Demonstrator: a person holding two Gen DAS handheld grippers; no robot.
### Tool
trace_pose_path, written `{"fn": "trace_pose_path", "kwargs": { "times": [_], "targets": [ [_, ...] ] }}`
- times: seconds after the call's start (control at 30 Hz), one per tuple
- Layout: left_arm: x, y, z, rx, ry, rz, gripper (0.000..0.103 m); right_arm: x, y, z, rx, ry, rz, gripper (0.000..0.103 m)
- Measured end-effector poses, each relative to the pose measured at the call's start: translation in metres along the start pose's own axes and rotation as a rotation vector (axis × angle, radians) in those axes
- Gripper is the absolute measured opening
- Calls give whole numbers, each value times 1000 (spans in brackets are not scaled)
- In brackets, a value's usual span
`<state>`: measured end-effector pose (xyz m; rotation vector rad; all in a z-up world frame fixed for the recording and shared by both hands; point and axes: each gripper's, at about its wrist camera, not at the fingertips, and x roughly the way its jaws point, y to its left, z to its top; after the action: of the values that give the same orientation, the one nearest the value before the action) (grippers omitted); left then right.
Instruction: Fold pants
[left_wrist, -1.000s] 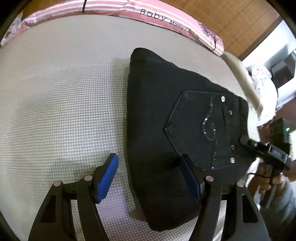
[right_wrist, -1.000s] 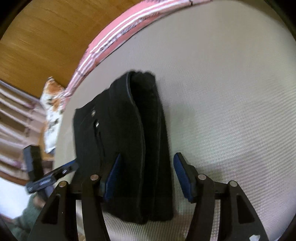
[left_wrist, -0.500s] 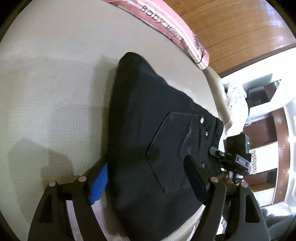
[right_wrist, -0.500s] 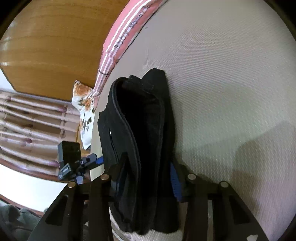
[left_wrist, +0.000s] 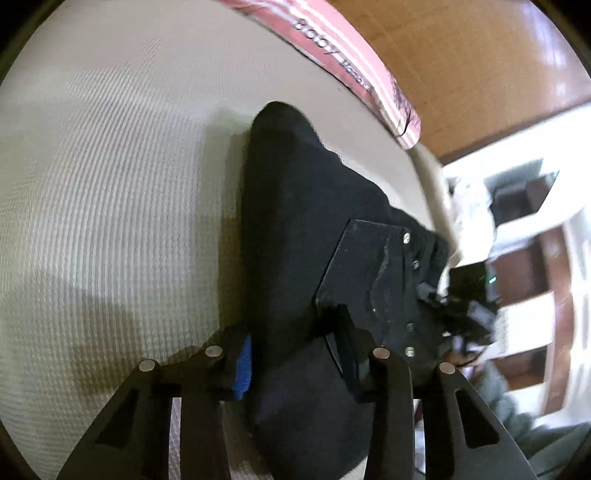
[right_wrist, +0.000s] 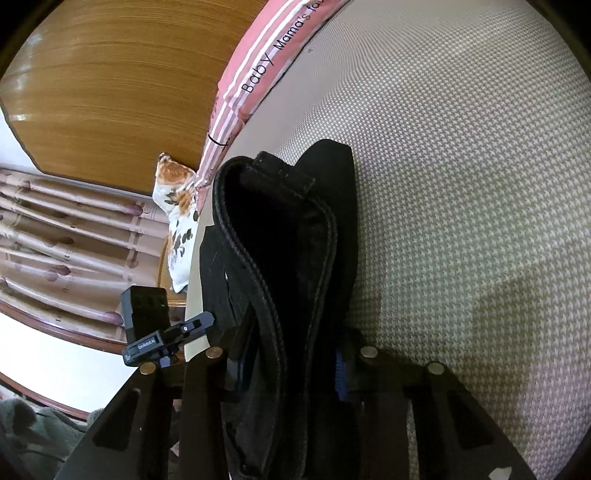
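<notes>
Black folded pants (left_wrist: 314, 206) lie as a thick stack on the pale woven bed cover (left_wrist: 110, 184); a back pocket with rivets faces up. My left gripper (left_wrist: 291, 350) straddles the near edge of the stack, its jaws closing, with the blue pad (left_wrist: 242, 363) and the other finger pressed into the cloth. From the other end the pants (right_wrist: 280, 229) show their stacked layers and waistband seam. My right gripper (right_wrist: 291, 354) is also closing, its pads squeezing those layers. Each view shows the other gripper at the far end: the right one (left_wrist: 461, 295) and the left one (right_wrist: 166, 339).
A pink striped cushion (left_wrist: 354, 70) printed "Baby Mama's" (right_wrist: 266, 66) lines the head of the bed under a wooden headboard (right_wrist: 110, 74). A floral pillow (right_wrist: 177, 221) and curtains (right_wrist: 55, 240) are past the bed's edge. Bare bed cover (right_wrist: 461, 184) stretches beside the pants.
Both grippers came down onto the ends of the pants stack and narrowed from wide open until their pads pinch the cloth. The views tilted as the hands turned.
</notes>
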<state>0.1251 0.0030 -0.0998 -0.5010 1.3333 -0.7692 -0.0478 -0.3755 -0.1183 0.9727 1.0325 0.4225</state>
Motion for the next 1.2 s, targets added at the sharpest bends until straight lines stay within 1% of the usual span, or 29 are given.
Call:
{"fn": "trace_pose_path", "kwargs": {
  "times": [0.1, 0.2, 0.3, 0.4, 0.53, 0.63, 0.83, 0.93, 1.03, 1.2],
  "targets": [
    [0, 9, 1, -35, 3, -58, 40, -1, 1, -1, 2, 1, 0, 29],
    [2, 7, 3, -24, 12, -68, 40, 1, 2, 1, 4, 1, -2, 29],
    [6, 0, 7, -8, 11, -58, 40, 5, 7, 3, 4, -2, -5, 29],
    [9, -8, 8, 18, -3, -16, 40, 5, 8, 4, 10, -2, -9, 29],
    [12, -24, 3, 90, -22, 93, 40, 6, 8, 7, 17, 0, -16, 30],
    [15, -34, 1, 124, -28, 163, 40, 6, 9, 8, 23, -4, -31, 30],
    [26, -54, -3, 194, -25, 316, 40, 8, 14, 6, 47, -29, -75, 32],
    [30, -61, -4, 221, -25, 376, 40, 8, 20, 6, 51, -43, -108, 34],
    [33, -65, -4, 234, -26, 410, 40, 8, 25, 5, 62, -59, -140, 34],
    [32, -69, -3, 239, -26, 441, 37, 6, 37, 3, 43, -88, -181, 29]
  ]
}}
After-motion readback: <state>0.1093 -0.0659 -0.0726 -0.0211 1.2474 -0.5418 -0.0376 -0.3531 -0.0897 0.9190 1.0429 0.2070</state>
